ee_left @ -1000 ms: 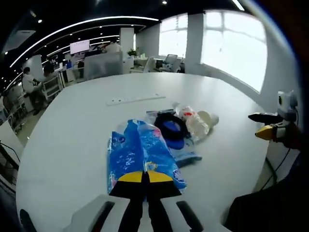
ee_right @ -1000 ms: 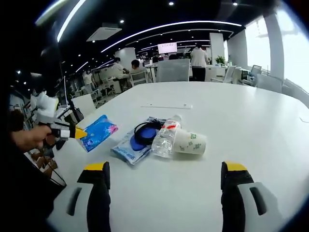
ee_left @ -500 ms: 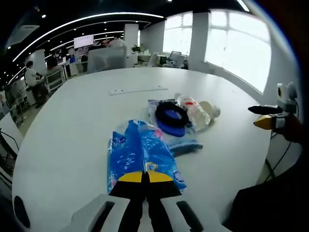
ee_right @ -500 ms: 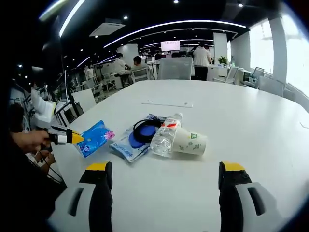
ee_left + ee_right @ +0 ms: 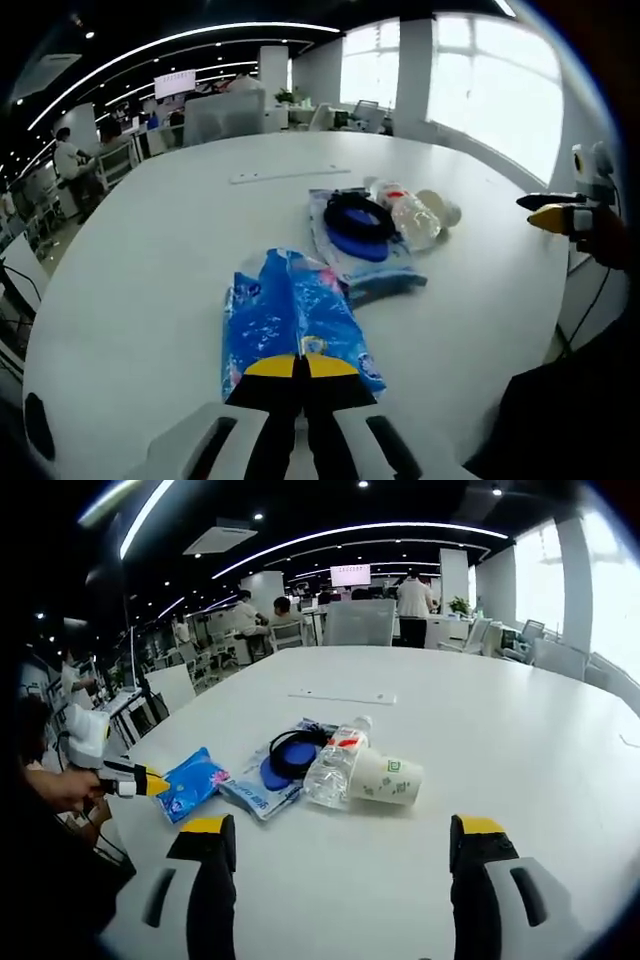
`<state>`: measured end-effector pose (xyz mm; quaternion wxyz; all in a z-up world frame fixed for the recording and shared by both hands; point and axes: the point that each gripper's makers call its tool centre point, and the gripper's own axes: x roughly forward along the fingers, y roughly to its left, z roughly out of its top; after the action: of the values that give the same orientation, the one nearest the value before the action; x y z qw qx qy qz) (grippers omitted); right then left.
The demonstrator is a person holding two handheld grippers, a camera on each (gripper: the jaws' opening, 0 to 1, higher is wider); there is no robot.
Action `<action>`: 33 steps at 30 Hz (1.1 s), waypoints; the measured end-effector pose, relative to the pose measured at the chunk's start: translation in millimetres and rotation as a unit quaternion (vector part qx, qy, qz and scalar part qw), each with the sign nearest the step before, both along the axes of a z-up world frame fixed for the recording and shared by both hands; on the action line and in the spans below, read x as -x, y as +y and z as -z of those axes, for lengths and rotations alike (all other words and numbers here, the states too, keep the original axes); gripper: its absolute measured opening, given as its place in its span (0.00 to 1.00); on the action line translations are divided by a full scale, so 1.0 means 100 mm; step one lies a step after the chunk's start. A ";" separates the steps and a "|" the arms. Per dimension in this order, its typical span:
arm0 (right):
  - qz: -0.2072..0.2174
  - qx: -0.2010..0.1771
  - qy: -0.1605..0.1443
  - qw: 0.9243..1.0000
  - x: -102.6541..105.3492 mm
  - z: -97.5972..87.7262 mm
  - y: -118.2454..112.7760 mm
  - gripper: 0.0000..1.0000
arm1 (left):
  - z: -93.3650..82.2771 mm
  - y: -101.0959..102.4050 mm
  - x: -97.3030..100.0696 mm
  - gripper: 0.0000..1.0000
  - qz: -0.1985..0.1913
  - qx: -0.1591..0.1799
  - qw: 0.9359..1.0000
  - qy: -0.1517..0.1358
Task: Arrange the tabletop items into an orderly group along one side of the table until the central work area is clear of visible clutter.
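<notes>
Pulled blue packet [image 5: 292, 322] away from bottle pile; my left gripper [image 5: 301, 366] pinches it. Right gripper [image 5: 335, 835] spread, showing paper cup's [image 5: 388, 777] green print.

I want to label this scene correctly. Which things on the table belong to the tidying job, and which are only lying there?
Job: blue packet held by left gripper; second packet; cable; bottle; cup.
Lying about: white strip; chair.

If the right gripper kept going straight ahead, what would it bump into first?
Probably the paper cup lying on its side, or the plastic bottle touching it. The open right gripper points at both; depth is unclear.
</notes>
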<state>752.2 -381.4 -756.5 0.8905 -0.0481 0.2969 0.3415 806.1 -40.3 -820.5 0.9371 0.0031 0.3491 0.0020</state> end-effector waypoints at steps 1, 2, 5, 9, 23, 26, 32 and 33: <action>-0.002 0.000 0.000 1.000 0.00 0.00 0.01 0.84 | -0.03 -0.02 0.02 0.00 0.002 0.002 1.000 -0.001; -0.003 0.000 0.000 1.000 0.00 0.00 0.01 0.83 | -0.05 -0.03 0.02 0.00 0.004 0.000 1.000 -0.003; -0.009 -0.002 0.003 1.000 0.00 0.03 0.05 0.83 | -0.17 -0.07 0.09 0.00 0.009 0.001 1.000 -0.012; -0.014 -0.004 0.004 1.000 0.00 0.06 0.09 0.83 | -0.25 -0.11 0.17 0.00 0.016 0.002 1.000 -0.016; -0.014 -0.019 -0.021 0.999 -0.11 0.00 0.27 0.83 | -0.31 -0.47 1.39 0.13 0.017 0.019 1.000 -0.007; -0.017 -0.016 -0.021 1.000 -0.13 0.01 0.27 0.83 | -0.22 -0.48 1.45 0.16 0.010 0.014 1.000 0.002; -0.031 0.005 -0.028 0.999 -0.22 0.04 0.23 0.83 | -0.03 -0.47 1.56 0.26 0.002 0.011 1.000 0.016; -0.028 0.007 -0.029 0.999 -0.23 0.04 0.22 0.82 | 0.01 -0.47 1.57 0.27 0.002 0.008 1.000 0.019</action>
<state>775.1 -359.3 -760.7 0.8886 -0.0723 0.2713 0.3629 649.0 -86.9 -821.7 0.9304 -0.0040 0.3665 -0.0026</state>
